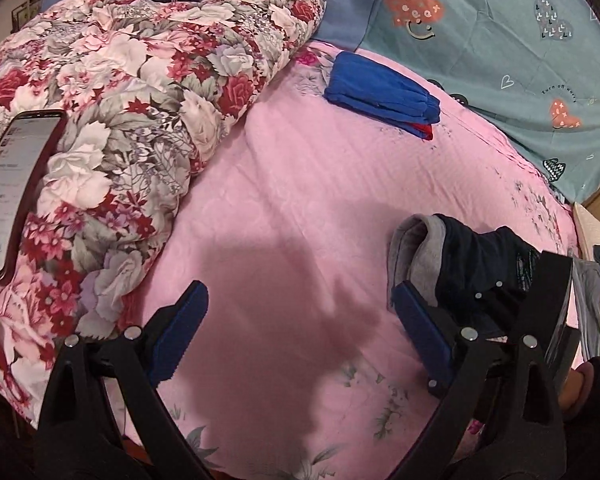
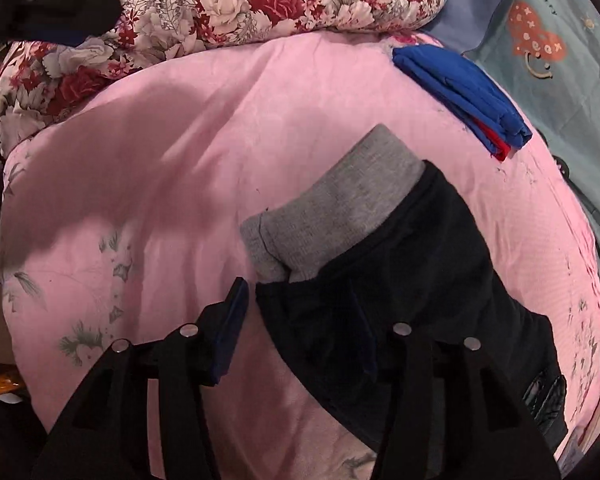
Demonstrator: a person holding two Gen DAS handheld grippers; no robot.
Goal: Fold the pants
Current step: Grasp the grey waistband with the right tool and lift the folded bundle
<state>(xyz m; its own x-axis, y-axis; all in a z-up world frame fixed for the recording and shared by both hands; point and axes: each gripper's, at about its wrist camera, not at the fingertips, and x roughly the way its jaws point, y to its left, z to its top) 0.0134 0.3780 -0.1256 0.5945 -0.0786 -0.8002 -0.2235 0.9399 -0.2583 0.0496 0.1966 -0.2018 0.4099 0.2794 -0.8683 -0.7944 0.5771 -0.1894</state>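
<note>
The left gripper [image 1: 300, 332] has its fingers [image 1: 180, 328] spread wide with nothing between them, hovering above the pink sheet [image 1: 300, 200] of the bed. Its shadow falls dark on the sheet just ahead of it.

The right gripper [image 2: 300, 328] is also spread open. Its left finger [image 2: 230, 332] is over bare sheet, just beside the edge of the pants [image 2: 400, 280], while its right finger lies over the dark cloth. Nothing is pinched between them.

The pants are dark navy with a grey ribbed cuff [image 2: 340, 208] at the far end. They lie in a folded bundle on the pink sheet, toward the right side of the bed. In the left wrist view the same pants [image 1: 480, 264] sit just beyond the left gripper's right finger, with the right gripper [image 1: 548, 300] over them.

Farther back on the sheet lies a folded blue garment [image 2: 460, 92] with a red edge showing under it. Beyond it is a teal cover [image 1: 500, 40] printed with hearts. A flowered quilt [image 1: 140, 100] is heaped along the left side, with a phone [image 1: 16, 188] resting on it, its screen lit.
</note>
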